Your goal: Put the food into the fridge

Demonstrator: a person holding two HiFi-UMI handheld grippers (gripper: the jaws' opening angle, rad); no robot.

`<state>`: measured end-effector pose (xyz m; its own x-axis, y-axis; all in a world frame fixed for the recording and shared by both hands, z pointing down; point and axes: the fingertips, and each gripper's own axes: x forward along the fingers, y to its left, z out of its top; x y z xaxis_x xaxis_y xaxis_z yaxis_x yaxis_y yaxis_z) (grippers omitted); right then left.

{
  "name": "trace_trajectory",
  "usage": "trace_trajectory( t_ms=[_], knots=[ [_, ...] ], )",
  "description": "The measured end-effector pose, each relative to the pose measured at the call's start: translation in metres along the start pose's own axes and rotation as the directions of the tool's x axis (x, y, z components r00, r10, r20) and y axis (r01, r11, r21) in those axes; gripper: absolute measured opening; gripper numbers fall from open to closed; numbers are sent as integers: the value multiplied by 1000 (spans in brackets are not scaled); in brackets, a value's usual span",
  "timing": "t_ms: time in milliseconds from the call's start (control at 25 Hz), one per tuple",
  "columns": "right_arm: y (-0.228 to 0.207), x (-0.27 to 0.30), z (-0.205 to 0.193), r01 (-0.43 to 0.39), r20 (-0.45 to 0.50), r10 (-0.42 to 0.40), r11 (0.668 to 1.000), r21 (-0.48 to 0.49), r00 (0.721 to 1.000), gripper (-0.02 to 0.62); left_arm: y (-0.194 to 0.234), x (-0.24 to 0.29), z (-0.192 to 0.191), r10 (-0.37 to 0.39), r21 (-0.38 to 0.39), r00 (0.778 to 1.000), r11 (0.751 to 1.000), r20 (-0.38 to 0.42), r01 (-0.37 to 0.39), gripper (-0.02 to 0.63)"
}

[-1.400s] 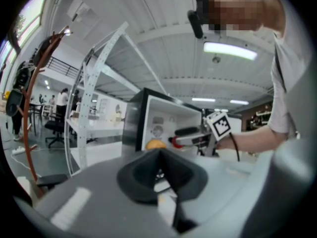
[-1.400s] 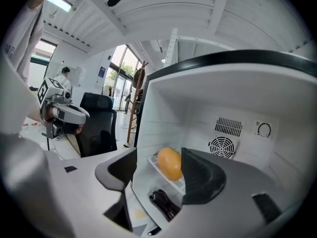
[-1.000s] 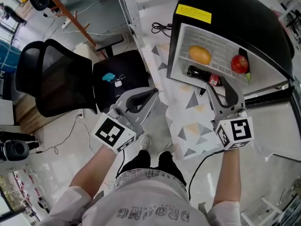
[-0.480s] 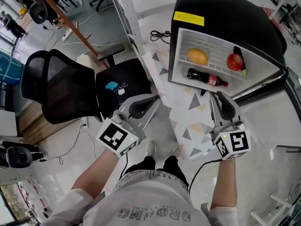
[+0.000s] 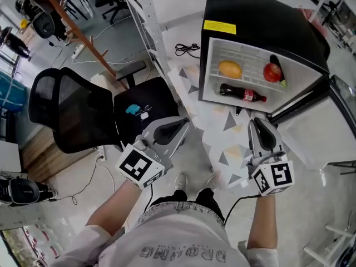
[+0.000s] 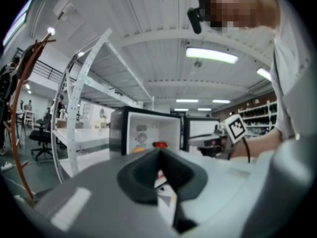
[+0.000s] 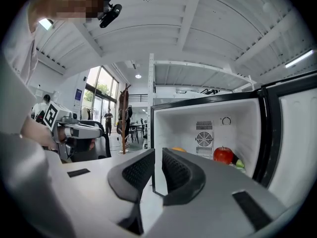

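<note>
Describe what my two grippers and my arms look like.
Both the left gripper and right gripper are light grey plastic with black jaw pads. Each carries a white cube with black square markers. A black cable trails from the right one. The sleeves are white.

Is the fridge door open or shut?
Open. The door is swung out to the side, and you can see the orange, apple and bottle inside the fridge.

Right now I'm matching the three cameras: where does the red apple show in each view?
Head view: red apple upper right, at the right end of the fridge interior.
Left gripper view: small red spot at centre, in the fridge opening.
Right gripper view: lower right, inside the fridge.
Shared landmark: the open black fridge.
</note>
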<state>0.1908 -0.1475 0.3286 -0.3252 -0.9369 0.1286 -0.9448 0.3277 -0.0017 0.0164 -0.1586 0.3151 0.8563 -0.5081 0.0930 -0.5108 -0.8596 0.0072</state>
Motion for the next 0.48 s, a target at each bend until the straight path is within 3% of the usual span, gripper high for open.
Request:
trace_trajectory(
  t_ms=[480],
  knots=[
    [29, -26, 20, 5, 52, -7, 999, 37, 999, 31, -16, -14, 4, -39, 6, 999, 999, 16, 39, 8]
  ],
)
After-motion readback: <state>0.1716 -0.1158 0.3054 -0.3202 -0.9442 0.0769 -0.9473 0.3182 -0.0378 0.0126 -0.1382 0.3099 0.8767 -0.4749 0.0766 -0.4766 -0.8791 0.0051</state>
